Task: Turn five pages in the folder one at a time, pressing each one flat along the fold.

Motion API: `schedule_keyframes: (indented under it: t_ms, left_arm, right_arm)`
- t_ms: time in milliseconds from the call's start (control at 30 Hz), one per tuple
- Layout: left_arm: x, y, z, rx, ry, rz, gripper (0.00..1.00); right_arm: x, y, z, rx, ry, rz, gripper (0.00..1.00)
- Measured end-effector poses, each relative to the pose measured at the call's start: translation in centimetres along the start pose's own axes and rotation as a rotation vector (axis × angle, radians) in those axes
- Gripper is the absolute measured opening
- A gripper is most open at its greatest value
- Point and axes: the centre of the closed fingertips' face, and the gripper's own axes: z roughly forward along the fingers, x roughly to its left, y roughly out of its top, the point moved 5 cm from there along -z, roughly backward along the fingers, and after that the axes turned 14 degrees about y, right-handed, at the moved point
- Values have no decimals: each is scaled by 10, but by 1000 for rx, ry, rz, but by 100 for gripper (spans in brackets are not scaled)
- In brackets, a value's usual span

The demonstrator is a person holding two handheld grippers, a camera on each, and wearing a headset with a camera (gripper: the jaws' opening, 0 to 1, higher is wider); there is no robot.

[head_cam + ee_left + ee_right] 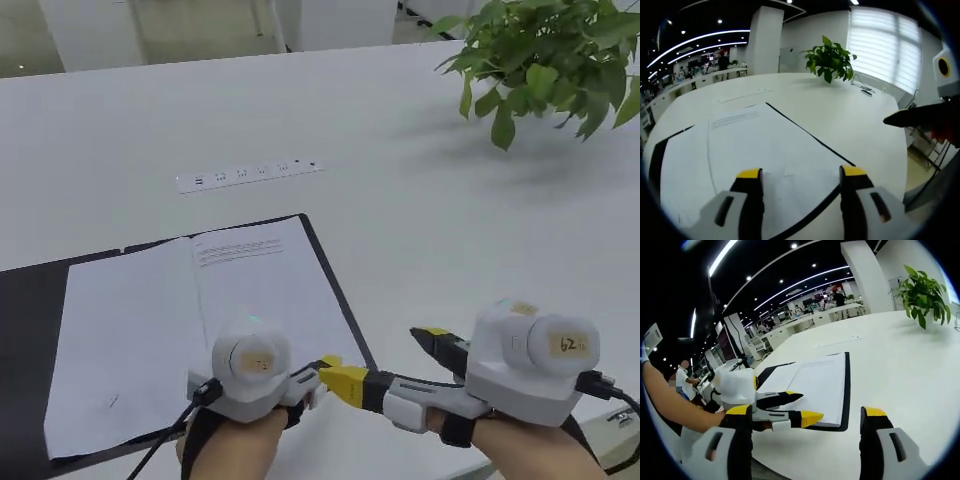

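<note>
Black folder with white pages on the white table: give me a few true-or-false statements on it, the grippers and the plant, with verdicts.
1. The black folder lies open, white pages showing. True.
2. The left gripper is shut on a page. False: its jaws stand open, gripping nothing.
3. The green leafy plant stands on the folder. False: it stands well beyond it on the white table.
4. The right gripper holds nothing. True.

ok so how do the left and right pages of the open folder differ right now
The right page carries a few printed lines near its top; the left page looks nearly blank. A wide strip of black folder cover shows beside the left page, only a thin edge beside the right page. Both are white and lie flat.
</note>
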Motion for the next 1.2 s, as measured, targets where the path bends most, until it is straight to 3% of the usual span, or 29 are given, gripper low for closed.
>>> schedule_keyframes:
  t_ms: [167, 300, 467, 700, 800, 1200]
  left_arm:
    - [1, -5, 5, -10, 27, 21, 59]
    - [2, -8, 9, -43, 49, 82, 56]
    - [5, -13, 8, -97, 34, 93, 55]
    - [8, -14, 8, -138, 19, 88, 52]
    - [10, -14, 7, -143, 25, 78, 43]
    - [18, -12, 8, -137, 42, 42, 29]
  right_arm:
    - [-3, -2, -2, 2, -6, 8, 88]
    - [-5, -3, -2, 7, -4, 14, 88]
    - [-6, -4, 0, 11, -4, 20, 88]
    - [-6, -3, 4, 21, 2, 18, 88]
    - [-5, -3, 6, 21, 6, 17, 88]
    - [-5, -4, 10, 32, 8, 23, 88]
